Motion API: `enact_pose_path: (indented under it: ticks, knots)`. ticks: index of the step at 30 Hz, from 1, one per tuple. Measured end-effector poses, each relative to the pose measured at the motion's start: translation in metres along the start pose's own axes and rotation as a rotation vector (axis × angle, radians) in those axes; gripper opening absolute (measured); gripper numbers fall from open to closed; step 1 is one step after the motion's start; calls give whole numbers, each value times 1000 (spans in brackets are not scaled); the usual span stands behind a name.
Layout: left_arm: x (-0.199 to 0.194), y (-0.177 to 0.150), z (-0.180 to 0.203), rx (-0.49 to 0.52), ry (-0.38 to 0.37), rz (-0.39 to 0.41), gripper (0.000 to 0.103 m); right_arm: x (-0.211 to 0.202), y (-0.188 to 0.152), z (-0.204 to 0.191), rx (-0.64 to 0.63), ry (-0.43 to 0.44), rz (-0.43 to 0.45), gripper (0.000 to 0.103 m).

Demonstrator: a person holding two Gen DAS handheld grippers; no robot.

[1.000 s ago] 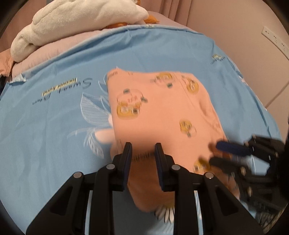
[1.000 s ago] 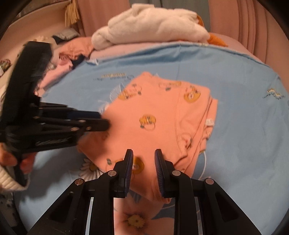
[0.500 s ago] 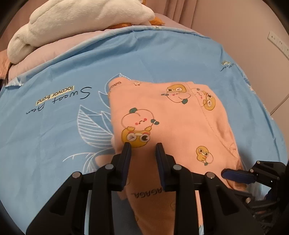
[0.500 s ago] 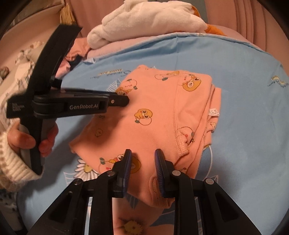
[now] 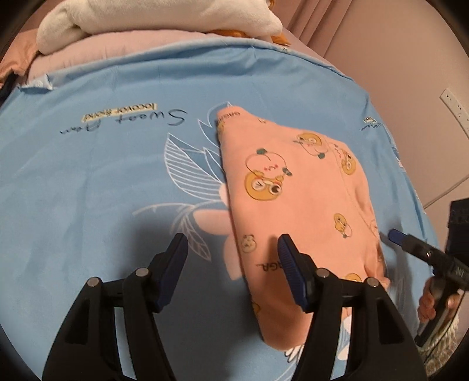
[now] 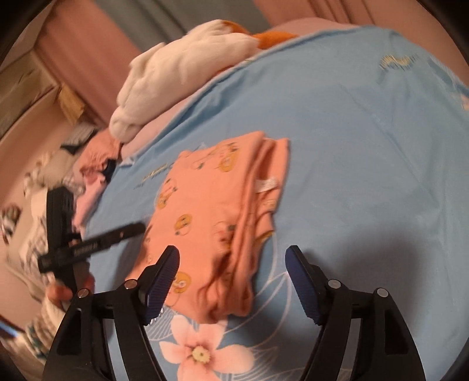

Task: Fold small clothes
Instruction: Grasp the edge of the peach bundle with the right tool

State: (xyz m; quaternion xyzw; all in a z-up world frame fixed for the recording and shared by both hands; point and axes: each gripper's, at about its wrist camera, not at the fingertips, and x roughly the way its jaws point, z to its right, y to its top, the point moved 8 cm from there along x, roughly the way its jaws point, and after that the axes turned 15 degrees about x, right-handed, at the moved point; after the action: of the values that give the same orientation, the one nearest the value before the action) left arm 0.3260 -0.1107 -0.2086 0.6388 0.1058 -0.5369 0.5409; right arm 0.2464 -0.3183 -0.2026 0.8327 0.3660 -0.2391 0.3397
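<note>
A small orange garment [image 5: 296,199] with cartoon prints lies folded flat on the blue sheet [image 5: 102,181]. It also shows in the right wrist view [image 6: 214,214]. My left gripper [image 5: 231,260] is open and empty, above the garment's near left edge. My right gripper [image 6: 231,275] is open and empty, above the garment's near edge. The right gripper shows at the right of the left wrist view [image 5: 410,243]. The left gripper shows at the left of the right wrist view [image 6: 96,243].
A white fluffy blanket [image 5: 146,20] lies on pink bedding at the far end, also in the right wrist view [image 6: 181,67]. Loose clothes [image 6: 93,158] are heaped at the left. A wall with a socket [image 5: 454,102] is at the right.
Both grippers have opened and let go of the garment, which now lies flat on the sheet. Both have drawn back a little from it.
</note>
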Motion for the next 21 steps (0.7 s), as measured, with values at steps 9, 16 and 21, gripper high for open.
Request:
enact_pose_path:
  ticks: [9, 16, 21]
  knots:
    - [8, 4, 14, 0, -66, -3, 64, 16, 9, 16, 108, 51, -47, 78]
    - [18, 8, 20, 8, -83, -6, 64, 29, 12, 5, 62, 65, -78, 78]
    - [26, 10, 23, 12, -96, -5, 64, 39, 14, 0, 44, 75, -94, 78]
